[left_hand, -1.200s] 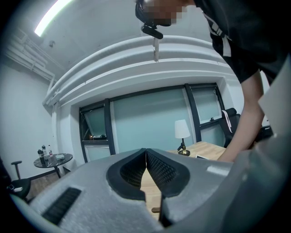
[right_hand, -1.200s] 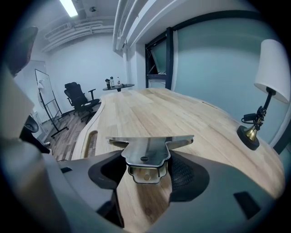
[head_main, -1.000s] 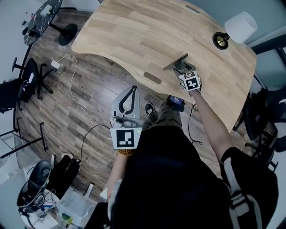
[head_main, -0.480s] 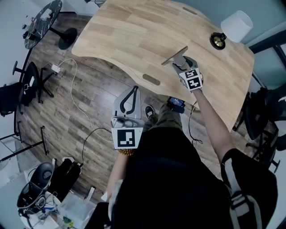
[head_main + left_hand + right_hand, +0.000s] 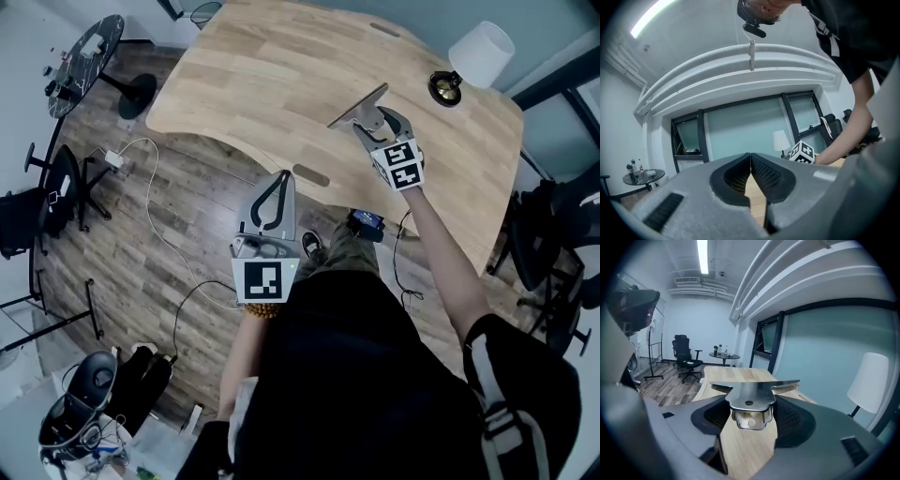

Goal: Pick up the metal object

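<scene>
Right gripper view, frame centre: right gripper (image 5: 749, 416) clamps a T-shaped metal object (image 5: 752, 389) over the wooden desk (image 5: 740, 448). Left gripper (image 5: 750, 164) jaws pressed together, empty.

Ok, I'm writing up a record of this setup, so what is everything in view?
desk: one, light wood, in front of the person
metal piece: one, silver, over the desk, clamped in the right tongs
lamp: one, white shade with a brass base, desk's far right corner
round table: one, black, far left, small items on it
office chair: one, black, on the floor at left
second chair: one, black, right of the desk
charger with cable: one, white, on the wooden floor at left
right tongs: grey, shut on the metal piece
left tongs: grey, shut, empty, held low near the desk edge
</scene>
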{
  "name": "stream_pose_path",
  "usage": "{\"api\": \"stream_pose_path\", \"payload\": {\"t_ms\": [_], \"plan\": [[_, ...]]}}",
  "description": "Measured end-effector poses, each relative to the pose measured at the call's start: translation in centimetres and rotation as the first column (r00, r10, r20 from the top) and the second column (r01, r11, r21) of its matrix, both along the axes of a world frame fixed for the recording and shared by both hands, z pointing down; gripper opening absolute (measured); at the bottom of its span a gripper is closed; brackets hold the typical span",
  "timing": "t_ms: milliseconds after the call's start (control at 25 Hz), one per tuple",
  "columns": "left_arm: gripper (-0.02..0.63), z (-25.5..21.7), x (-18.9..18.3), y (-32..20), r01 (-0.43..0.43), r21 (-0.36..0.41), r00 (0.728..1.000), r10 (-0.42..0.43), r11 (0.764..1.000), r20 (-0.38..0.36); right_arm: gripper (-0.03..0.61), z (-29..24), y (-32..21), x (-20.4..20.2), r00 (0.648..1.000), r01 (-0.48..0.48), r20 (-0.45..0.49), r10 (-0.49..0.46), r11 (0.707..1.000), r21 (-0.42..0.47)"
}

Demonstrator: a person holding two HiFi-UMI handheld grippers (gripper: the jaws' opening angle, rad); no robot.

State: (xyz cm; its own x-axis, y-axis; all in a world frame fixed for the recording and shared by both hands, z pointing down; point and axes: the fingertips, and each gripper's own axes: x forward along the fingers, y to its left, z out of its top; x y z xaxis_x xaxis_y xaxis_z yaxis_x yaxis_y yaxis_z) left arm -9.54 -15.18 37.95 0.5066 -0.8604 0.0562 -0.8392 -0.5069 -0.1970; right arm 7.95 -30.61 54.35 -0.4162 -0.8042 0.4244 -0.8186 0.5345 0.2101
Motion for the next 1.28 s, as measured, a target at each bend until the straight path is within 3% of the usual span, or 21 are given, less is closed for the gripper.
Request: {"api": "stream_pose_path", "payload": {"t_ms": [200,840,1280], "plan": [[0.018,-2.2,0.4,-2.1,-0.019,0.076,1.0,0.018,0.997,0.005,0.281,-4.2,-0.5,-0.4,1.0,-0.007,0.031,0.005,0.998,0.066],[0.018,-4.7,0.8,-5.6,0.001,0.137,0.995,0.013,0.991,-0.098,0.281,-15.9,2.2,-4.0,0.994,0.046,0.082,-0.071,0.962,0.27],[0.018,-2.2,0.5,-5.1,0.006,0.092,0.995,0.003,0.996,-0.097,0.282,-15.1,6.1,-5.4,0.969,0.06,0.225,-0.101,0.982,0.181]]}}
